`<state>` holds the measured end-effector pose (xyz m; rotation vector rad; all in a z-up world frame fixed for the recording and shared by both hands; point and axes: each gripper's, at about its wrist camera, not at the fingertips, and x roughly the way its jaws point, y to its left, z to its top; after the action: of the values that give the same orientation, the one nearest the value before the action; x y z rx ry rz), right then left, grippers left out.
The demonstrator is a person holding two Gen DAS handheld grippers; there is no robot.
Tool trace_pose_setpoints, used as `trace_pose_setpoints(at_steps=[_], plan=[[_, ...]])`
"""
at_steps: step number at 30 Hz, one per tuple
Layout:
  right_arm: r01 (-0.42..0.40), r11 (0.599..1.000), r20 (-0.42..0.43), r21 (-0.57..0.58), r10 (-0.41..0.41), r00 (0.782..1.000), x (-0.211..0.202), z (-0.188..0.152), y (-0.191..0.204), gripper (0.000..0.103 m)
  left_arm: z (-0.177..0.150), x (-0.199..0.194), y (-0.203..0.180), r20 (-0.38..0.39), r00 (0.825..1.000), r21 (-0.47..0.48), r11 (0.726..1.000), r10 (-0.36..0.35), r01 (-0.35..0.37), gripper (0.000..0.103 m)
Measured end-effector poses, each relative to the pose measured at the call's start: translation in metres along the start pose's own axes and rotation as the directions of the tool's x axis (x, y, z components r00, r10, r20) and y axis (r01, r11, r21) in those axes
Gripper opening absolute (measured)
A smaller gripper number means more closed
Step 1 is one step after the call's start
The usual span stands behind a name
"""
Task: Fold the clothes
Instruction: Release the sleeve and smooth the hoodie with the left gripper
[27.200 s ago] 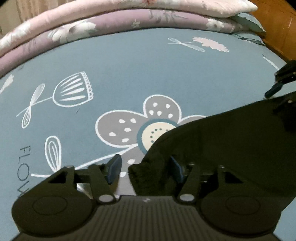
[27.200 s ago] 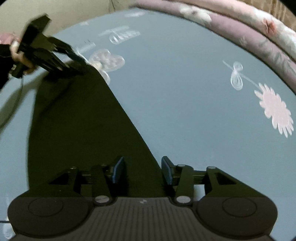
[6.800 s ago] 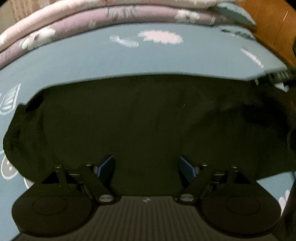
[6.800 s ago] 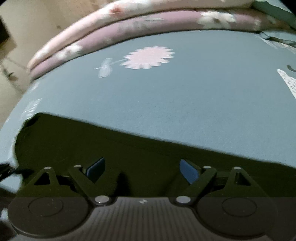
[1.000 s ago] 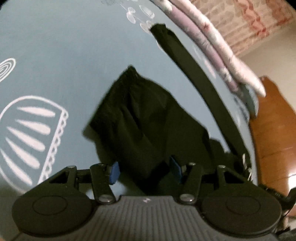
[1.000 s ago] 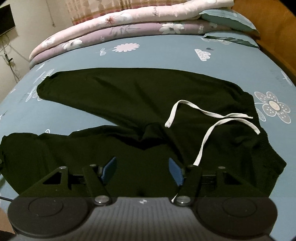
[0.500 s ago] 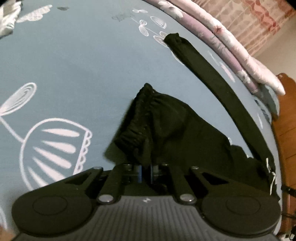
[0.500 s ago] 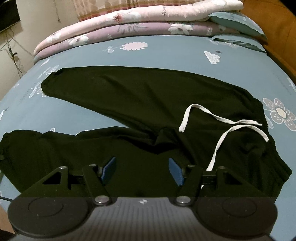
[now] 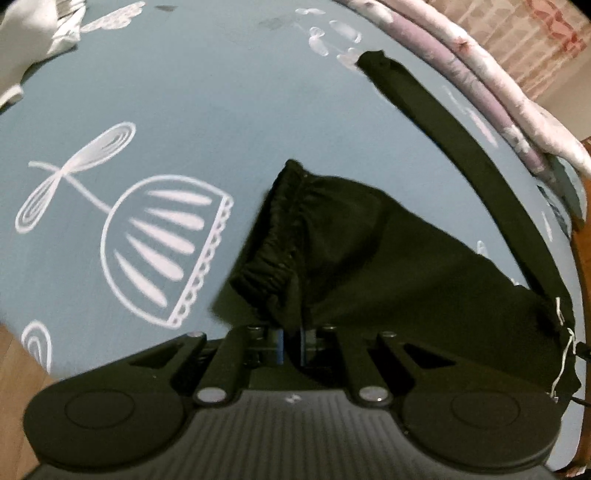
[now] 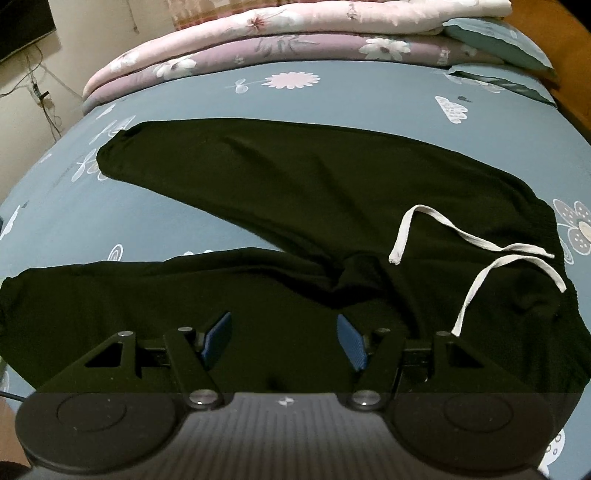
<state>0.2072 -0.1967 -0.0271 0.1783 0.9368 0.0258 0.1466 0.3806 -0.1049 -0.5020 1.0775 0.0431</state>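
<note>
Black pants (image 10: 295, 192) lie spread on the bed (image 10: 369, 96), legs splayed apart in a V, waistband at the right of the right view, white drawstring (image 10: 480, 258) loose on top. Far leg runs toward the stacked quilts (image 10: 295, 33); near leg crosses just ahead of the right tongs (image 10: 283, 341).

Left tongs (image 9: 291, 341) clamped on the near leg's cuff (image 9: 273, 254); jaws have just been closing, cloth is pinched between them. The elastic hem bunches up just past the tips and looks raised off the sheet. Right tongs open, pads apart, hovering over the near leg near the crotch, pads not pressing any cloth.

Risks from here:
- Left pinch looks like a small fold at the cuff edge. A quick pull could slip it out, or catch only one layer so the leg twists.
- Right tongs hold nothing. If the left swings the leg over alone, the crotch wrinkle (image 10: 351, 269) likely drags and the legs won't stack square.
- Drawstring lies loose over the hip; folding over it traps it inside or leaves it hanging out.
- White cloth (image 9: 33, 40) sits well apart at the far corner in the left view, not an obstacle.
- Left view is motion-blurred, so exact grip depth can't be told.
</note>
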Motion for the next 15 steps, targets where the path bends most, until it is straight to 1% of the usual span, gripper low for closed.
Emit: trace_pose_setpoints(at_steps=[1, 3, 4, 5, 7, 8, 11, 12, 13, 15], plan=[[0.002, 1.0, -0.002, 0.001, -0.002, 1.0, 0.0, 0.0, -0.001, 0.071, 0.0, -0.001, 0.0, 0.002, 1.0, 0.0, 1.0, 0.012, -0.012, 0.015], [0.005, 1.0, -0.007, 0.003, -0.005, 1.0, 0.001, -0.001, -0.002, 0.071, 0.0, -0.006, 0.002, 0.006, 0.999, -0.012, 0.999, 0.04, -0.039, 0.023], [0.005, 1.0, -0.008, 0.004, -0.005, 1.0, 0.001, -0.001, -0.003, 0.071, 0.001, -0.011, 0.004, 0.009, 0.998, -0.02, 0.998, 0.06, -0.059, 0.03], [0.004, 1.0, -0.009, 0.003, -0.004, 1.0, 0.001, -0.001, -0.003, 0.071, 0.001, -0.016, 0.007, 0.012, 0.997, -0.027, 0.996, 0.08, -0.079, 0.033], [0.001, 1.0, -0.011, 0.002, -0.001, 1.0, 0.002, -0.001, -0.003, 0.071, 0.002, -0.028, 0.007, 0.032, 0.991, -0.014, 0.992, 0.126, -0.126, 0.035], [-0.002, 1.0, -0.011, 0.001, 0.002, 1.0, 0.003, -0.001, -0.003, 0.071, 0.003, -0.035, 0.006, 0.045, 0.99, -0.005, 0.991, 0.136, -0.136, 0.034], [-0.006, 1.0, -0.017, 0.0, 0.006, 1.0, 0.007, 0.0, -0.001, 0.071, 0.006, -0.051, -0.017, 0.09, 0.986, 0.078, 0.986, 0.142, -0.149, 0.033], [-0.008, 1.0, -0.019, -0.002, 0.008, 1.0, 0.009, 0.001, 0.0, 0.071, 0.006, -0.053, -0.027, 0.102, 0.986, 0.121, 0.982, 0.131, -0.143, 0.033], [-0.012, 1.0, -0.019, -0.004, 0.012, 1.0, 0.011, 0.001, 0.002, 0.071, 0.005, -0.053, -0.041, 0.107, 0.988, 0.179, 0.975, 0.109, -0.127, 0.034], [-0.019, 1.0, -0.021, -0.012, 0.019, 1.0, 0.012, 0.002, 0.006, 0.071, 0.001, -0.045, -0.07, 0.096, 0.994, 0.295, 0.952, 0.054, -0.081, 0.036]])
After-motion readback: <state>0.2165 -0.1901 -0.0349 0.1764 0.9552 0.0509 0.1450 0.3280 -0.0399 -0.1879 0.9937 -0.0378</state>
